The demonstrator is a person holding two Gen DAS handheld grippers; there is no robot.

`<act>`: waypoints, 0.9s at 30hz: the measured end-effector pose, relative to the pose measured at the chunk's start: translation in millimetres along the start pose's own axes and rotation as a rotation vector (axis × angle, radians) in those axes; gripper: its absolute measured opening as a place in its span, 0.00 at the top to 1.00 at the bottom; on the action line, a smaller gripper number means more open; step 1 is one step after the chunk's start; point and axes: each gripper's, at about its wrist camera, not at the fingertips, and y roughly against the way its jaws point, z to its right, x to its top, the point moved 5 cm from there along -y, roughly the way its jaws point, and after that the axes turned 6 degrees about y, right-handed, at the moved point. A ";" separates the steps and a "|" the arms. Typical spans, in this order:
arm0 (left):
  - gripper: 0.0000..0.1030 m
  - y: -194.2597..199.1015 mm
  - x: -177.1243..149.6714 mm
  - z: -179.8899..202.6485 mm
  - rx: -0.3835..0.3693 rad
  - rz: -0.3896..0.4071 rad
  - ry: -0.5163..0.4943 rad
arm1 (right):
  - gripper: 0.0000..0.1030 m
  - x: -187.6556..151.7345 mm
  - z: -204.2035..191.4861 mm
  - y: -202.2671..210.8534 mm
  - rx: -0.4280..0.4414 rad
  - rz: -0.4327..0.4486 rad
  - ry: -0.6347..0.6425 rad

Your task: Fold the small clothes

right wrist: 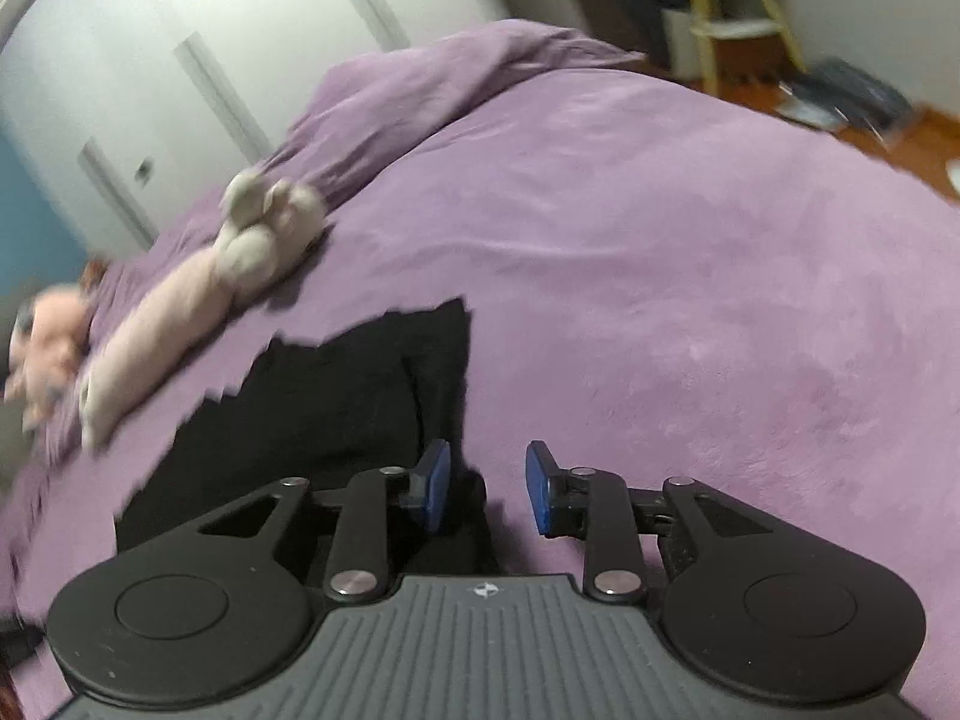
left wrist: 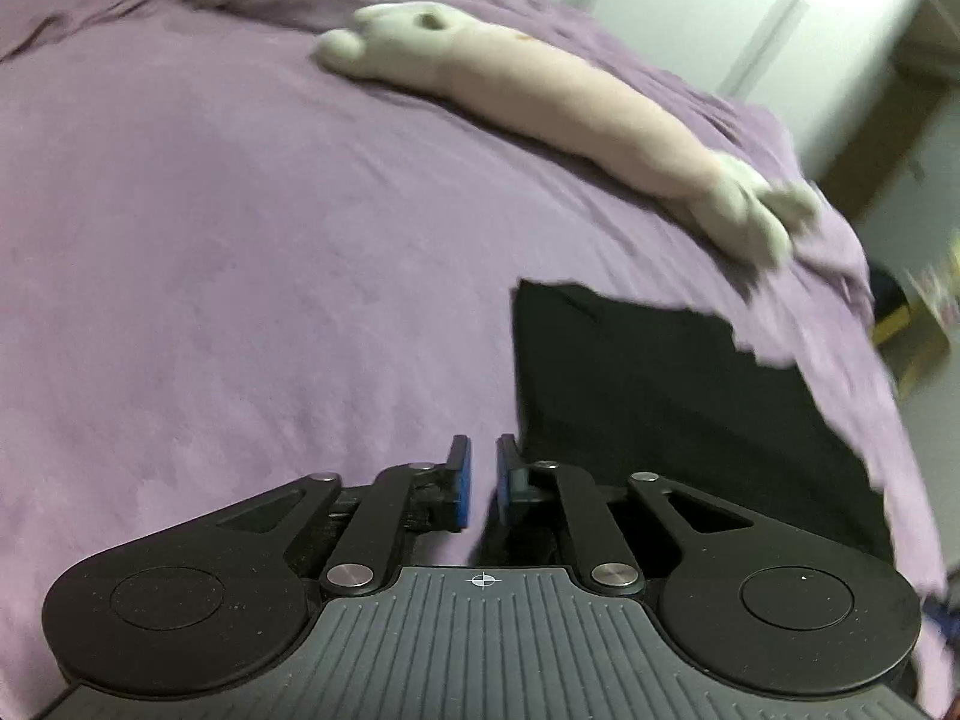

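Observation:
A black garment [left wrist: 660,396] lies flat on the purple bed cover [left wrist: 240,240], and its straight left edge runs down to the right finger of my left gripper [left wrist: 483,462]. That gripper's blue pads stand a narrow gap apart, with only purple cover showing between them. In the right wrist view the same black garment [right wrist: 324,408] lies to the left and ahead. My right gripper [right wrist: 487,468] is open at the garment's right edge. Its left pad is over the black cloth and its right pad over the bed cover [right wrist: 660,240]. Neither gripper holds anything.
A long pale pink plush toy [left wrist: 540,96] lies across the bed beyond the garment, also visible as the plush toy [right wrist: 180,312] in the right wrist view. A second pink plush [right wrist: 48,348] sits at the far left. White wardrobe doors [left wrist: 720,0] and a yellow stool [right wrist: 738,6] stand past the bed.

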 end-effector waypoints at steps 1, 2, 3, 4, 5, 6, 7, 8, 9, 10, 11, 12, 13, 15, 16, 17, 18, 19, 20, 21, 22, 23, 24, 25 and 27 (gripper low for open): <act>0.84 2.3 -3.6 -2.7 -0.003 -0.003 -0.033 | 0.73 -2.4 -1.5 0.7 0.002 -0.010 0.045; 0.84 4.1 -7.2 -4.9 -0.009 -0.009 -0.066 | 0.73 -4.8 -3.1 0.7 0.003 -0.021 0.088; 0.83 6.0 -11.4 -6.2 -0.020 -0.018 -0.100 | 0.71 -7.0 -5.3 0.1 0.007 -0.030 0.126; 0.81 6.8 -16.3 -5.6 -0.039 -0.033 -0.137 | 0.68 -8.8 -8.2 -1.4 0.013 -0.037 0.159; 0.78 6.8 -21.0 -3.7 -0.049 -0.048 -0.174 | 0.67 -9.9 -11.5 -3.0 0.017 -0.043 0.184; 0.73 7.6 -25.6 -1.1 -0.050 -0.058 -0.220 | 0.65 -10.9 -15.1 -5.0 0.018 -0.052 0.213; 0.71 7.3 -29.9 2.8 -0.040 -0.062 -0.277 | 0.65 -11.4 -18.4 -7.2 0.014 -0.057 0.240; 0.71 5.2 -32.8 7.5 -0.029 -0.066 -0.321 | 0.65 -12.1 -22.3 -10.8 0.011 -0.065 0.276; 0.71 2.3 -34.9 12.4 -0.017 -0.071 -0.367 | 0.65 -13.1 -26.6 -13.3 0.007 -0.073 0.304; 0.71 0.0 -35.7 16.4 -0.011 -0.070 -0.397 | 0.65 -13.8 -30.5 -17.3 -0.003 -0.078 0.332; 0.71 -3.6 -36.5 20.9 -0.009 -0.068 -0.415 | 0.65 -13.9 -33.6 -21.1 -0.014 -0.079 0.352; 0.70 -7.8 -35.2 25.8 -0.006 -0.062 -0.431 | 0.65 -13.3 -36.5 -24.6 -0.019 -0.077 0.364; 0.70 -11.0 -33.6 29.2 -0.003 -0.051 -0.436 | 0.65 -11.8 -38.8 -26.6 -0.023 -0.070 0.366; 0.70 -18.4 -30.3 34.5 -0.006 -0.038 -0.428 | 0.65 -7.9 -41.4 -29.5 -0.024 -0.046 0.353; 0.70 -22.8 -29.1 37.0 -0.009 -0.037 -0.419 | 0.66 -5.3 -42.2 -31.5 -0.022 -0.034 0.342; 0.70 -27.6 -28.5 38.8 -0.011 -0.040 -0.412 | 0.67 -3.3 -42.4 -33.9 -0.021 -0.029 0.330; 0.70 -31.6 -27.8 39.6 -0.013 -0.046 -0.403 | 0.68 -1.4 -41.8 -36.7 -0.015 -0.029 0.315; 0.70 -34.0 -26.9 40.0 -0.015 -0.050 -0.388 | 0.68 -0.4 -40.5 -38.6 -0.009 -0.034 0.300; 0.70 -34.6 -25.5 39.5 -0.022 -0.050 -0.365 | 0.68 0.4 -38.9 -40.1 -0.004 -0.037 0.288; 0.70 -33.6 -24.2 38.0 -0.034 -0.051 -0.344 | 0.68 1.0 -37.9 -40.9 0.001 -0.036 0.281; 0.70 -33.3 -23.4 36.8 -0.048 -0.052 -0.330 | 0.68 1.4 -37.0 -41.4 0.005 -0.036 0.284; 0.69 -33.1 -23.2 36.6 -0.056 -0.051 -0.335 | 0.67 1.4 -36.6 -42.5 0.007 -0.039 0.292; 0.69 -33.3 -23.4 37.3 -0.059 -0.050 -0.349 | 0.64 1.0 -36.6 -44.8 0.007 -0.048 0.302; 0.67 -34.4 -24.0 38.2 -0.060 -0.052 -0.366 | 0.62 0.9 -36.1 -46.8 0.005 -0.056 0.307; 0.66 -36.5 -24.5 40.0 -0.066 -0.055 -0.380 | 0.62 1.5 -36.5 -49.2 0.021 -0.054 0.300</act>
